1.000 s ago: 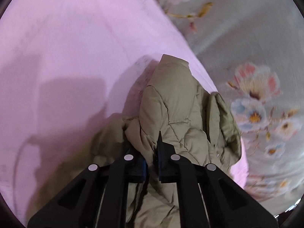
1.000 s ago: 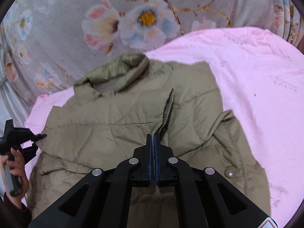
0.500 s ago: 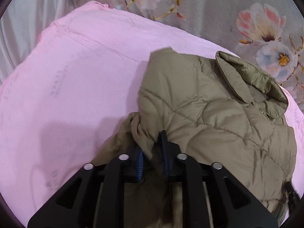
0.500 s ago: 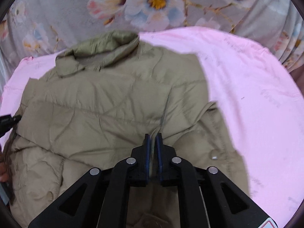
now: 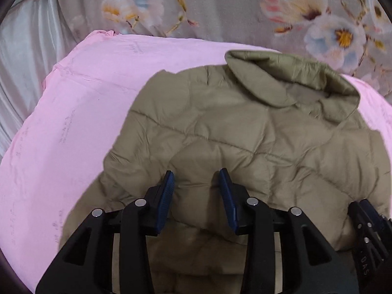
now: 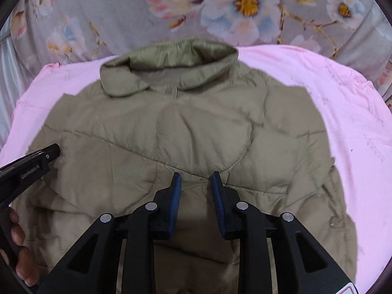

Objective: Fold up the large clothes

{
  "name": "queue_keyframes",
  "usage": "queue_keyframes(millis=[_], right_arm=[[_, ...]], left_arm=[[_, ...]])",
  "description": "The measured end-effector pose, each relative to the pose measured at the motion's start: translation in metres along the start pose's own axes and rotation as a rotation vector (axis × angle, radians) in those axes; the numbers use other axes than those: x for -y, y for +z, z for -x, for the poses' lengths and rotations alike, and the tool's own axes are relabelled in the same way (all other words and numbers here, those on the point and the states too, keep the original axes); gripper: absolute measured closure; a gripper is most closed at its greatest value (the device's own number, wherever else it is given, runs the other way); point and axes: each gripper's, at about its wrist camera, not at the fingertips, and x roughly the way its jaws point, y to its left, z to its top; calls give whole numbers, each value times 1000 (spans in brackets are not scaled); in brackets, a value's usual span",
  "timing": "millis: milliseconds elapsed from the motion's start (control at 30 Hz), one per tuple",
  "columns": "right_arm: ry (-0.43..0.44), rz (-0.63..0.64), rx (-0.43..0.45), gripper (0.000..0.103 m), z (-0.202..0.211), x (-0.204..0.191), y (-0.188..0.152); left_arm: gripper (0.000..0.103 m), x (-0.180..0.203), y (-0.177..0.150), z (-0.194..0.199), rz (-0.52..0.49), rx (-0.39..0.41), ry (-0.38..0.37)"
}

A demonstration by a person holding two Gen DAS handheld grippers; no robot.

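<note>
Blue-padded jaws of the left gripper (image 5: pixel 196 183) are standing well apart, gripping nothing, hovering over the olive jacket (image 5: pixel 245 142). The right gripper (image 6: pixel 196 186) is likewise gaping with nothing between its pads, poised above the jacket's quilted middle. The jacket is lying flat, collar (image 6: pixel 171 66) away from the grippers, on a pink sheet (image 6: pixel 355 134), with floral fabric (image 6: pixel 122 12) lying beyond.

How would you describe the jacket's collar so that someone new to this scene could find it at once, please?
Start from the pink sheet spread below the grey flowered cloth. The olive quilted jacket lies flat on it. The collar is the folded band at the jacket's far edge, nearest the flowers, with smooth shiny lining rather than quilted stitching.
</note>
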Motion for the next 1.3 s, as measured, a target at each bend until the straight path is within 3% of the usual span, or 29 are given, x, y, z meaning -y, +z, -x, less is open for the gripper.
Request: queue_keyframes(millis=[133,533,667,1133,1167,1200,1233,1300], right_arm=[[8,-15,22,79,-4,1,-9],[11,-25,29,79,-8,3,-11],[18,-42,28,79,-6,4,-14],[-4,-98,23,78,62,-14,-93],[-2,-99,23,78,64,-14,-94],[1,-101,21,77,64,-14,-93],[10,-108,15,75,65,-12,-89],[56,-131,9,58,70,-7,-79]], left_arm=[[61,12,-13,-3,-41,56,48],[58,8,-18,-7,-23,61,32],[52,3,-24,-2,-13,65,1],[48,-36,-92,58,-38,54,-79],[42,-38,-93,62,-30,59,-75],[35,-40,-92,64,-20,58,-63],[35,-42,-89,65,-11,43,-66],[35,-47,-77,71,7,18,-131]])
